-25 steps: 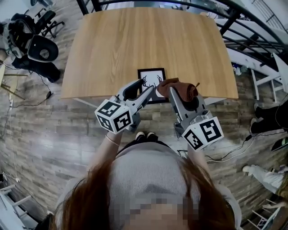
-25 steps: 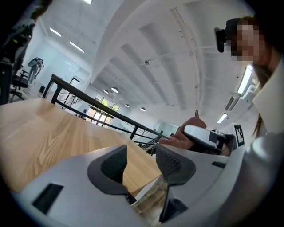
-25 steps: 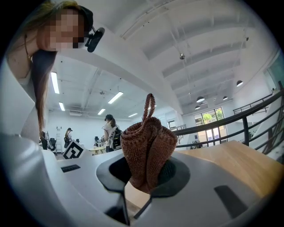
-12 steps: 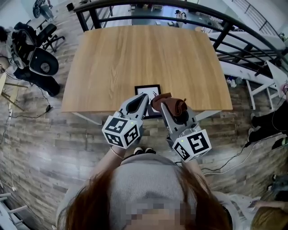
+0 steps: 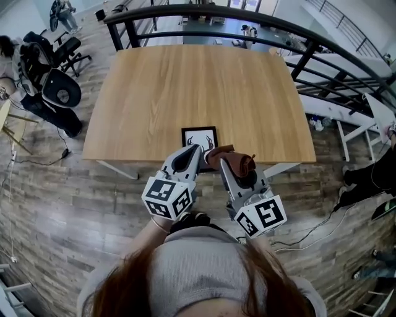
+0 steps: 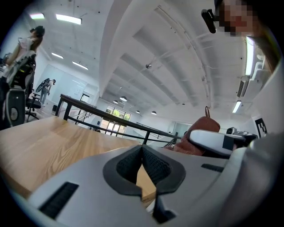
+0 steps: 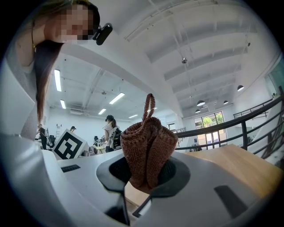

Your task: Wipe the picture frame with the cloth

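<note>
The left gripper (image 5: pixel 197 150) just shut its fingers by the picture frame's (image 5: pixel 199 134) 6 o'clock edge. The right gripper's (image 5: pixel 218 158) fingers squeeze the cloth (image 5: pixel 238 162), so wiping can probably start.

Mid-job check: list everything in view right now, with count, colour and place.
table: one, light wood, centre of the head view.
picture frame: one, black around a white picture, flat near the table's near edge.
cloth: one, reddish-brown knit, bunched in the right tongs.
railing: one, black, beyond the table's far edge.
office chairs: at least two, dark, far left.
floor: grey-brown planks, around the table.
left tongs: one, grey, shut, nothing seen between the pads, tip over the frame's near edge.
right tongs: one, grey, shut on the cloth, right of the left tongs.
</note>
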`<state>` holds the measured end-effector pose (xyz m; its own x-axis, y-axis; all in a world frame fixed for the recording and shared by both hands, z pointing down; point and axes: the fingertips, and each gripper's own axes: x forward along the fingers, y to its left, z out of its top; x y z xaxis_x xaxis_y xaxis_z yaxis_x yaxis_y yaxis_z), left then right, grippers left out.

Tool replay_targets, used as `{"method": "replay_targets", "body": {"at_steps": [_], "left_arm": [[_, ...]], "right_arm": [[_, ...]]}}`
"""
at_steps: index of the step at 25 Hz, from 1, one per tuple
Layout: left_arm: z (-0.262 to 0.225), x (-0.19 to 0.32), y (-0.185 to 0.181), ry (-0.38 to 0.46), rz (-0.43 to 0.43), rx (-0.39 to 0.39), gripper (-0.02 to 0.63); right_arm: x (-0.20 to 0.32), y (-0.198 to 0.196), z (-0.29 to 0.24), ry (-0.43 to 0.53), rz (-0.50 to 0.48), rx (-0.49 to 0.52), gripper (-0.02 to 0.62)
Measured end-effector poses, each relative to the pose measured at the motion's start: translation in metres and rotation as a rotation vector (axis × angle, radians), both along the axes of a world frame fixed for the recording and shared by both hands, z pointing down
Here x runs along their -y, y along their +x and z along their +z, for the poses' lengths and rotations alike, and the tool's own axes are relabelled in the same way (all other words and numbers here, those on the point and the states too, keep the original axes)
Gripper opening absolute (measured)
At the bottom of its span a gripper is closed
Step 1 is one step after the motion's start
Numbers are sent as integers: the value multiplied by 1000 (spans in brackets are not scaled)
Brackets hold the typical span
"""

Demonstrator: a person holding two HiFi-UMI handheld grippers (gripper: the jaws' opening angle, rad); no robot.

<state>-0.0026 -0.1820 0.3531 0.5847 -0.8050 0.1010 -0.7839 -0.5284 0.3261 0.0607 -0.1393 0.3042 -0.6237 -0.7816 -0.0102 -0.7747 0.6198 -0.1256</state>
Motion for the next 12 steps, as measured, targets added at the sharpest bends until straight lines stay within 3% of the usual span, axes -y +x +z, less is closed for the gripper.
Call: {"method": "replay_targets", "body": {"at_steps": [12], "left_arm": [[0, -13, 5, 20, -110, -30, 10]], "right_arm": [[-19, 20, -6, 16, -33, 38, 97]]}}
